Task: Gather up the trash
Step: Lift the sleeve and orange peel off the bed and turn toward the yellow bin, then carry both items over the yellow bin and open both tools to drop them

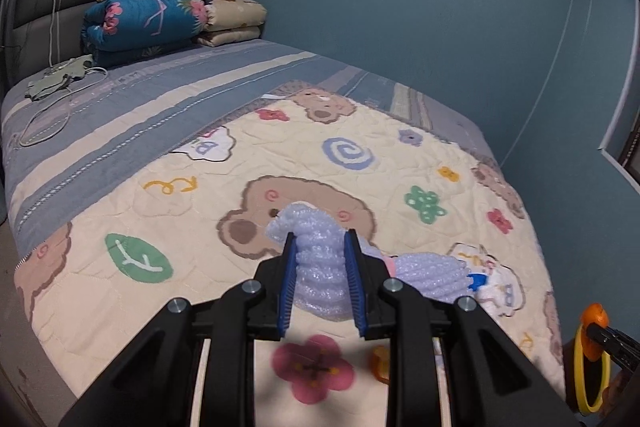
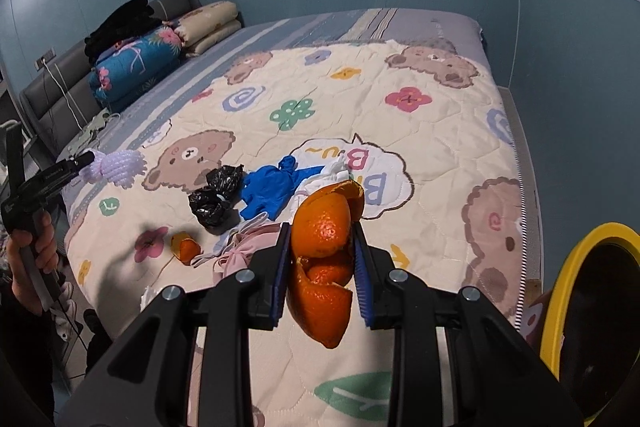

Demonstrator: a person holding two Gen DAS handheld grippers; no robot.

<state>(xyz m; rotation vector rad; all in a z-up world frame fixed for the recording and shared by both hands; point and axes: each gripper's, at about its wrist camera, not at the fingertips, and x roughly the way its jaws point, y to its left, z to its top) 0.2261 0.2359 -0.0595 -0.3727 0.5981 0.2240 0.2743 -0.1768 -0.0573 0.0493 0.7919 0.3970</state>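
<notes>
My left gripper (image 1: 320,239) is shut on a lavender foam net sleeve (image 1: 316,267) and holds it above the bear quilt (image 1: 240,163); it also shows at the left of the right wrist view (image 2: 120,167). My right gripper (image 2: 320,231) is shut on a large orange peel (image 2: 324,259) above the quilt's near edge. On the quilt (image 2: 440,147) lie a small orange peel (image 2: 185,248), a crumpled black bag (image 2: 216,195), a blue glove (image 2: 272,189), white tissue (image 2: 332,175) and pink fabric (image 2: 244,247).
A yellow-rimmed bin with a black liner (image 2: 560,291) stands at the bed's right side, also low right in the left wrist view (image 1: 580,371). Folded quilts and black clothes (image 1: 152,3) are stacked by the headboard. A cable (image 1: 52,115) lies on the bed.
</notes>
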